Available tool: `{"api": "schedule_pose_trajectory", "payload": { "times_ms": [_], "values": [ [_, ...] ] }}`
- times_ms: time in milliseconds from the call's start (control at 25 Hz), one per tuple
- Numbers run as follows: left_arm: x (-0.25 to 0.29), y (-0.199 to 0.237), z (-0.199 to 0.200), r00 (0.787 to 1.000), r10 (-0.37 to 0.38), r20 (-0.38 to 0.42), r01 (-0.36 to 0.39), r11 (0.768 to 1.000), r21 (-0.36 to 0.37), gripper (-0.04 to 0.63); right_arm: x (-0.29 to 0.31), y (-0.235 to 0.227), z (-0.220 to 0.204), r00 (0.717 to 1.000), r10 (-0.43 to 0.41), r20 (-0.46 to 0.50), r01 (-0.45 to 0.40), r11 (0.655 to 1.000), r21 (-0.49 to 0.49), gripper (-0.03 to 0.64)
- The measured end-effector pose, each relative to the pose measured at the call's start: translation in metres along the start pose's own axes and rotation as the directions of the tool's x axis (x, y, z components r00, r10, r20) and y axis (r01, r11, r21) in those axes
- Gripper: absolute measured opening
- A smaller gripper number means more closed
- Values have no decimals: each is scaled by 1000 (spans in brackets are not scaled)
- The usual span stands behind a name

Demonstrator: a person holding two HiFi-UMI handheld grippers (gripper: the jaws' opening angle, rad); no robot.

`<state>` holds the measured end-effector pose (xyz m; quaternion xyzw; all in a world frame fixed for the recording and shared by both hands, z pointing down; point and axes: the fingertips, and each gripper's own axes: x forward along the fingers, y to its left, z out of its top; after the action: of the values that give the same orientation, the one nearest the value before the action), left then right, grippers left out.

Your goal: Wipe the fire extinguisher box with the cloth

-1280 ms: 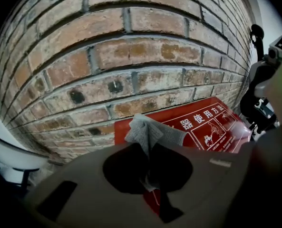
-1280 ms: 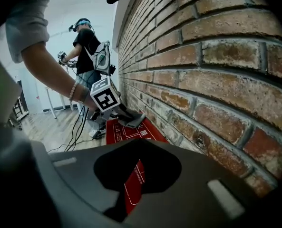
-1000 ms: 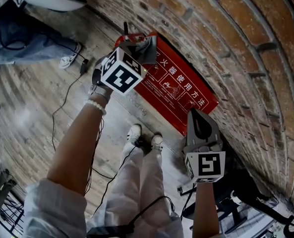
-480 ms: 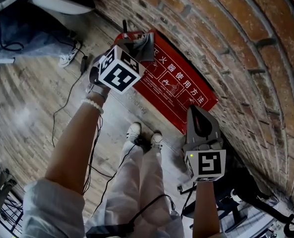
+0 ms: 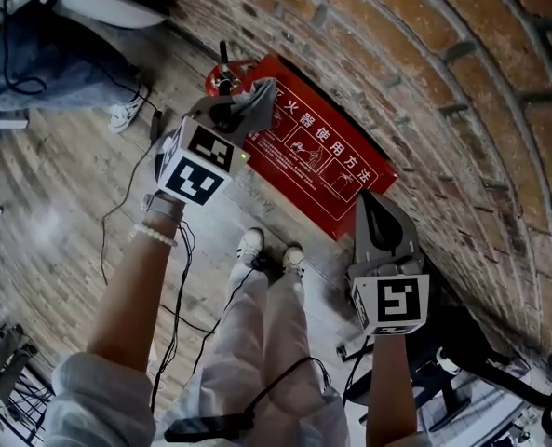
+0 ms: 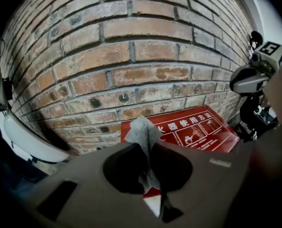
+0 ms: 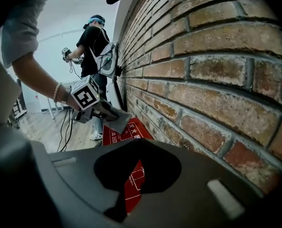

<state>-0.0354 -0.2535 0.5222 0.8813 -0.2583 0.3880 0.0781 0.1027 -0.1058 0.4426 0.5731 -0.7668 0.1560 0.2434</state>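
The red fire extinguisher box (image 5: 324, 163) with white print lies on the floor against the brick wall. My left gripper (image 5: 242, 112) is shut on a grey cloth (image 5: 260, 99), which hangs over the box's far left end. In the left gripper view the cloth (image 6: 143, 132) sticks up from between the jaws, with the box (image 6: 198, 129) behind it. My right gripper (image 5: 370, 205) hovers by the box's right end, shut and holding nothing. The right gripper view shows the left gripper (image 7: 110, 115), the cloth (image 7: 118, 120) and the box (image 7: 127, 132) along the wall.
The brick wall (image 5: 424, 73) runs close along the right. Black cables (image 5: 117, 203) trail over the wooden floor. A red extinguisher top (image 5: 222, 67) stands at the box's left end. Another person (image 7: 95, 46) stands farther along the wall. Black equipment (image 5: 443, 361) sits at lower right.
My left gripper has drawn back a little to the left, the cloth still pinched and still at the box's left end. The right gripper has hardly moved.
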Motion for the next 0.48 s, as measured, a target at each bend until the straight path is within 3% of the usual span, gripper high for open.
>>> {"api": "schedule_pose_trajectory", "payload": {
  "times_ms": [200,480],
  "values": [
    [-19,-34,14,998,-45,37,44,999,12,14,-15,-7,1,1000,-11,12,11,1000,-9,9],
    [-30,-102,28,985,-162,51,161,986,34,14,-40,-16,-9,999,-40,15,40,999,13,9]
  ]
}}
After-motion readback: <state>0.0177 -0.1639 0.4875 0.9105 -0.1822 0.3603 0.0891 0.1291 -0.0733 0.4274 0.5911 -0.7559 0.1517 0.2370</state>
